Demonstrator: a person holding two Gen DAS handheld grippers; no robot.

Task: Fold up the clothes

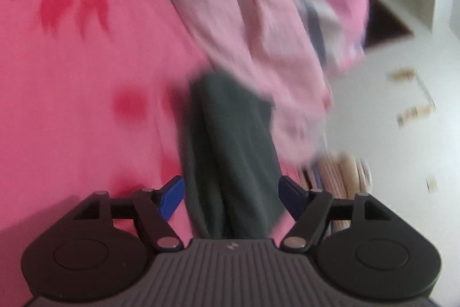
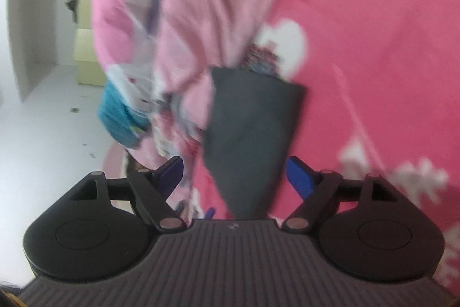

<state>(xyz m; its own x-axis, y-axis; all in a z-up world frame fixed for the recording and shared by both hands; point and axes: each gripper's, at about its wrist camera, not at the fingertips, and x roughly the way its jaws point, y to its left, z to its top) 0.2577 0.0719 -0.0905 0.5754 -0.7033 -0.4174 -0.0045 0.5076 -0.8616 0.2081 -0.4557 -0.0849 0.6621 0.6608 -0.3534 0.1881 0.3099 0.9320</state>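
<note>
Pink bed (image 1: 72,105) carries our dark cloth (image 1: 230,148), running toward 12 o'clock. Both claws, left (image 1: 231,192) and right (image 2: 235,174), gape wide around it, gripping nothing; we should close on matching edges.

A dark grey garment (image 1: 230,151) (image 2: 253,134) lies folded into a long narrow strip on the pink bedspread, running toward twelve o'clock in both wrist views. At its far end, around eleven o'clock, it meets a rumpled pink-and-grey garment (image 1: 258,28) (image 2: 184,28), blurred.
</note>
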